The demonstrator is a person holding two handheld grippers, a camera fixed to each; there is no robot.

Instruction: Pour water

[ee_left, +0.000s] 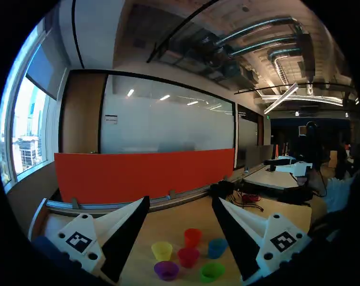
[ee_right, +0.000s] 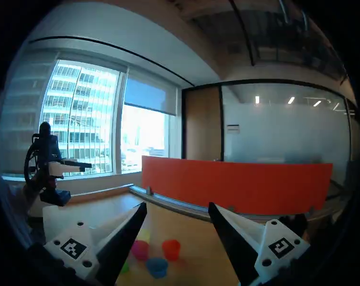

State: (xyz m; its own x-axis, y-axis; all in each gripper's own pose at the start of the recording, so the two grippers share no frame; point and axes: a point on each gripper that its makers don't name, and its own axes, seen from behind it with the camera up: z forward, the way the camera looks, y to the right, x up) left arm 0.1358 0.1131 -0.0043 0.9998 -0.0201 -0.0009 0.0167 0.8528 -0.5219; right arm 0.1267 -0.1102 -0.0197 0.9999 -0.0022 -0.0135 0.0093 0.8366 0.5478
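Note:
Several small coloured cups stand in a cluster on the wooden table (ee_left: 180, 224): an orange cup (ee_left: 192, 236), a yellow cup (ee_left: 161, 250), a red cup (ee_left: 188, 256), a blue cup (ee_left: 217, 247), a purple cup (ee_left: 166, 270) and a green cup (ee_left: 211, 271). My left gripper (ee_left: 180, 205) hangs open above and behind them, holding nothing. In the right gripper view the cups appear again low on the table, with an orange cup (ee_right: 170, 249), a pink cup (ee_right: 140, 249) and a blue cup (ee_right: 157, 266). My right gripper (ee_right: 177, 209) is open and holds nothing.
An orange divider panel (ee_left: 146, 174) runs along the table's far edge. Cables and a dark box (ee_left: 239, 193) lie at the back right, with more desks (ee_left: 275, 178) beyond. A dark device on a stand (ee_right: 48, 167) sits by the window at the left.

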